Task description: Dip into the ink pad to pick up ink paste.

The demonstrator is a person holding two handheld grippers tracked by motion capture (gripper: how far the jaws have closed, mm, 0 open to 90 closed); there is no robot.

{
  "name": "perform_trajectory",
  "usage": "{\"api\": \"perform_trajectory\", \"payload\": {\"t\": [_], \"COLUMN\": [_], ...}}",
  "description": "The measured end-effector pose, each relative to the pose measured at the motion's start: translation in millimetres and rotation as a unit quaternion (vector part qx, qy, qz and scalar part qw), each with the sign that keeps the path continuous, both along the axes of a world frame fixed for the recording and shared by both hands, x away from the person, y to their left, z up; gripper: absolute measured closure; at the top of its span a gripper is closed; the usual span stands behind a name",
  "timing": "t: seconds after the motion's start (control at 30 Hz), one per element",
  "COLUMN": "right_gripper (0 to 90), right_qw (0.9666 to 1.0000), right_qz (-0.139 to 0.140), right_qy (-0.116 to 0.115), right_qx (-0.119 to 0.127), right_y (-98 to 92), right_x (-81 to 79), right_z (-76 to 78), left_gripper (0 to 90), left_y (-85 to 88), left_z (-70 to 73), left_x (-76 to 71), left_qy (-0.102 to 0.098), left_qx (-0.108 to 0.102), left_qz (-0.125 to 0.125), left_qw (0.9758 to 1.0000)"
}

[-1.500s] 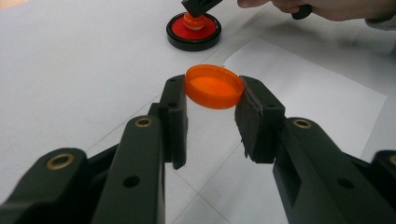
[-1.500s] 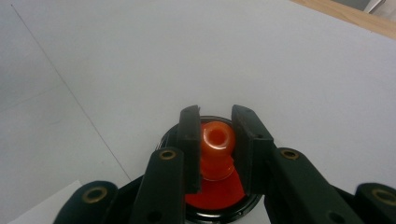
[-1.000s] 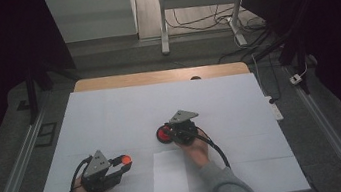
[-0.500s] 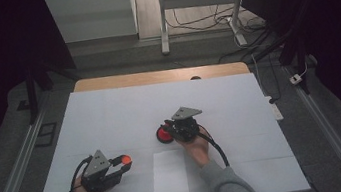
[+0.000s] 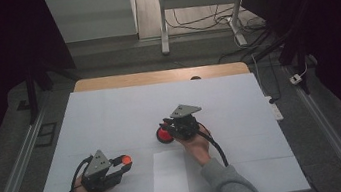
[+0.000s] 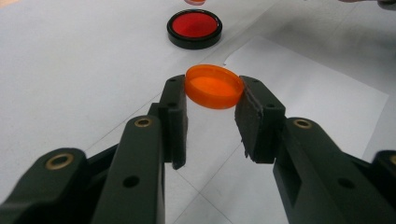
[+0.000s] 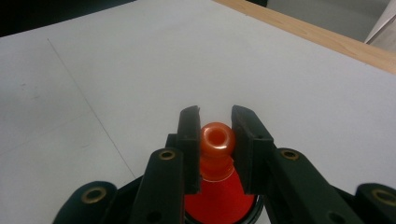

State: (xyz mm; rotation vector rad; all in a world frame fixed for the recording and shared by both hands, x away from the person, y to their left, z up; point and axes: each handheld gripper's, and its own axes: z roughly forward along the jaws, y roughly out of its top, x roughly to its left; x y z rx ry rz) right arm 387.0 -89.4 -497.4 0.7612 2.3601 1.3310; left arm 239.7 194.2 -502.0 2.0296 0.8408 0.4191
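The left gripper (image 5: 123,164) sat near the front left of the desk (image 5: 110,114), its jaws clamped on the edges of a small orange disc (image 6: 215,86), a shallow round cap held flat just above the white surface. In the left gripper view the disc was pinched at the very tips of the pads (image 6: 173,105), one on each side of its rim.

The right gripper (image 5: 168,126) was nearer the middle of the desk, held in the person's right hand (image 5: 196,143). Its jaws were closed on the orange knob (image 7: 217,137) atop a red cone-shaped piece (image 7: 215,196), which flared out below the pads; in the right gripper view the knob sat squarely between the two jaws. The lower edge of that piece was hidden behind the jaws.

A black-rimmed red round lid (image 6: 194,29) lay flat on the desk beyond the left gripper, well apart from the orange disc. A lighter rectangular sheet of paper (image 5: 170,174) lay on the desk between the two hands, near the front edge. A strip of bare wood (image 5: 155,77) showed along the far edge of the desk.
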Motion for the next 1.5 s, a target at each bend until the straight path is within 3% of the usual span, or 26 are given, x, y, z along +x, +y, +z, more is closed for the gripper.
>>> {"api": "perform_trajectory", "payload": {"t": [0.8, 0.87, 0.93, 1.0, 1.5], "right_gripper": [72.8, 72.9, 72.9, 73.0, 73.2], "right_qw": [0.9986, 0.9976, 0.9984, 0.9981, 0.999], "right_qz": [-0.005, -0.008, -0.008, -0.009, -0.015], "right_qy": [0.017, 0.025, 0.034, 0.042, 0.025], "right_qx": [-0.05, -0.064, -0.045, -0.043, -0.034], "right_y": [5.5, 5.5, 2.8, 1.2, -0.3], "right_x": [4.0, 6.2, 8.7, 9.9, 4.6], "right_z": [-10.6, -14.3, -18.1, -18.1, -23.3], "left_gripper": [64.4, 64.4, 64.4, 64.4, 64.5], "left_y": [2.1, 2.2, 2.2, 1.9, 2.5], "left_z": [0.0, 0.3, 0.3, 0.1, 1.2], "left_x": [0.5, 0.4, 0.3, 0.3, -0.4], "left_qy": [0.001, 0.0, 0.0, 0.001, -0.002], "left_qx": [-0.003, -0.003, -0.003, -0.003, -0.002], "left_qz": [0.004, 0.004, 0.004, 0.004, 0.008], "left_qw": [1.0, 1.0, 1.0, 1.0, 1.0]}}
